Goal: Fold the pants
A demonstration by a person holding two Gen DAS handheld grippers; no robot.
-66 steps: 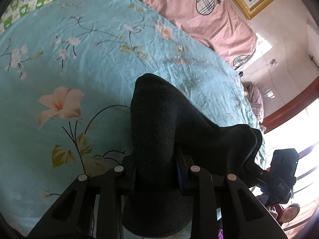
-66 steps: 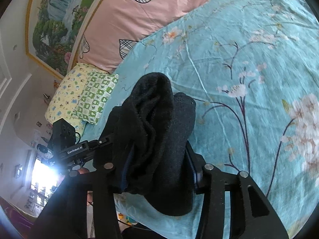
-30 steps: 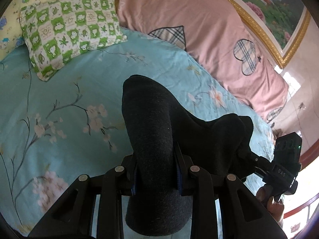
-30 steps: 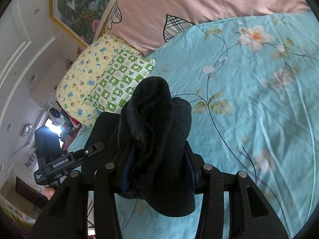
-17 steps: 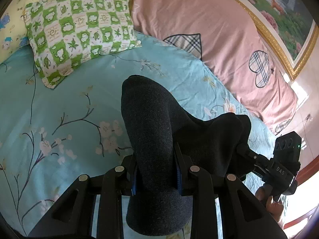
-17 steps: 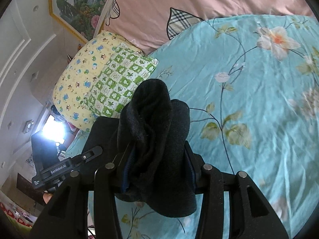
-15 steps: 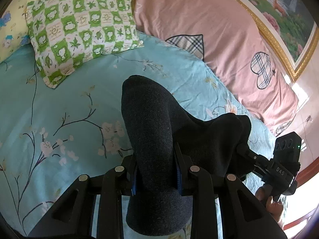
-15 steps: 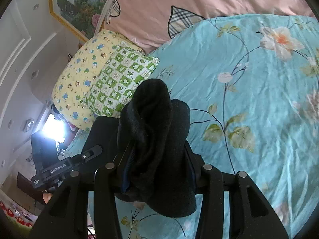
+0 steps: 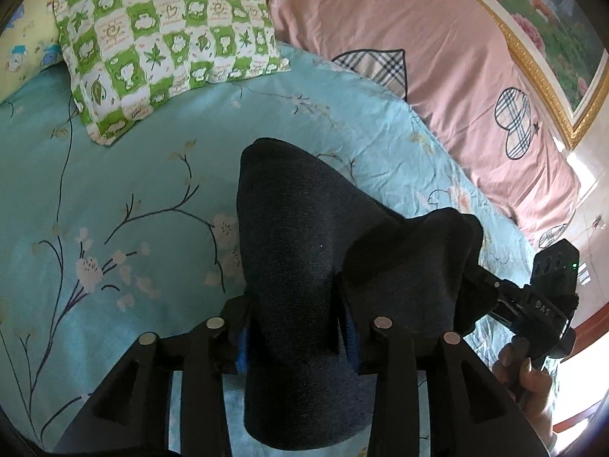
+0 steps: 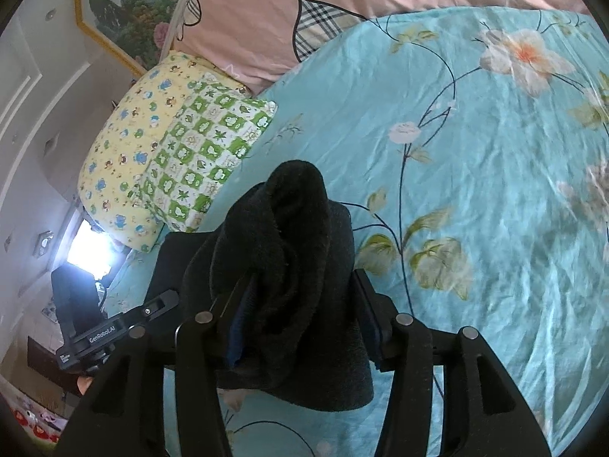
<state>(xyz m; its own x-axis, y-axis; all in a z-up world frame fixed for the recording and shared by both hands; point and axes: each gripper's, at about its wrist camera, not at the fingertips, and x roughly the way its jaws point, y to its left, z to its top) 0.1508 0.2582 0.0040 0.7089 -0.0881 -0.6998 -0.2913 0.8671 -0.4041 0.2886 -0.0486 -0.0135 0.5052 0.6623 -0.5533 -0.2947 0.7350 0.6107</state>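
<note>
The dark pants (image 9: 297, 251) hang bunched above the teal flowered sheet (image 9: 133, 190), stretched between both grippers. My left gripper (image 9: 297, 331) has a thick fold of the pants between its pads, and its jaws are opening. The fabric still fills the gap. In the right wrist view the pants (image 10: 289, 228) bulge up through my right gripper (image 10: 300, 331), whose jaws are also opening with the cloth still pressed between them. The right gripper's housing (image 9: 552, 278) and a hand (image 9: 525, 373) show at the far right. The fingertips are hidden by cloth.
A green-checked pillow (image 9: 163, 45) lies at the head of the bed beside a yellow patterned pillow (image 10: 129, 144). A pink quilt with plaid hearts (image 9: 418, 57) runs along the far side. A gold-framed painting (image 9: 552, 19) hangs behind it.
Both grippers carried the pants toward the pillows and a little lower; the checked pillow looms larger. Both pairs of jaws stand slightly wider around the cloth.
</note>
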